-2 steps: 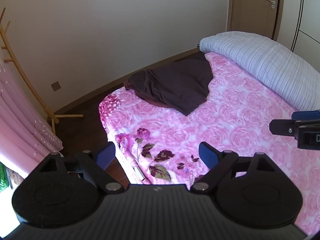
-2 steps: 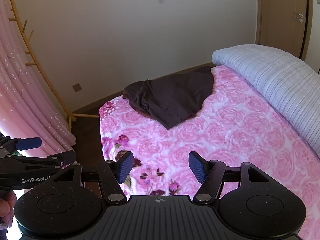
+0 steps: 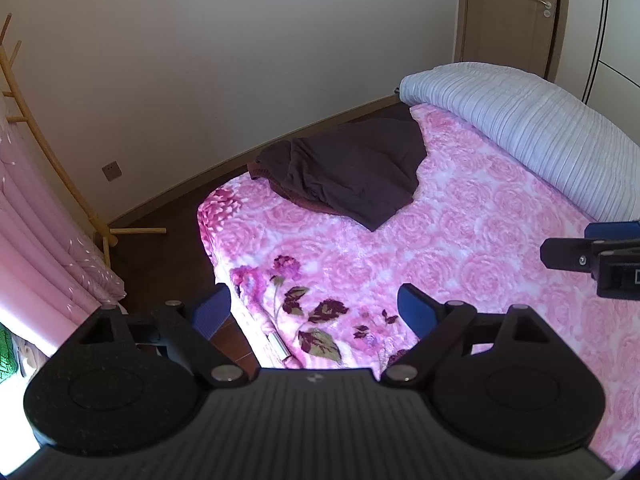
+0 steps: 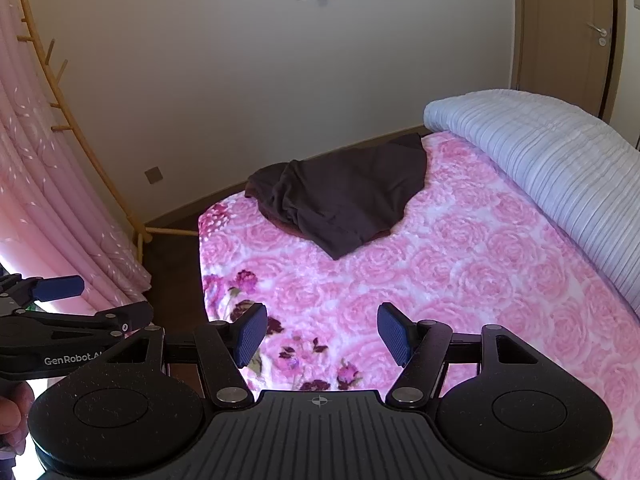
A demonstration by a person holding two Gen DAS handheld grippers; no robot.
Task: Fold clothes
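From the right wrist view we see our left gripper [image 4: 60,300] at the left edge, with fingertips of the hand [image 4: 12,420] holding it; the left wrist view instead shows our right gripper [image 3: 592,248] entering from the right. Both tools hover above the near end of the bed [image 3: 460,248], tilted down toward it, jaws spread wide with nothing between them. The dark garment [image 3: 352,172] lies crumpled at the bed's far corner, beside the rolled striped quilt [image 4: 560,168].
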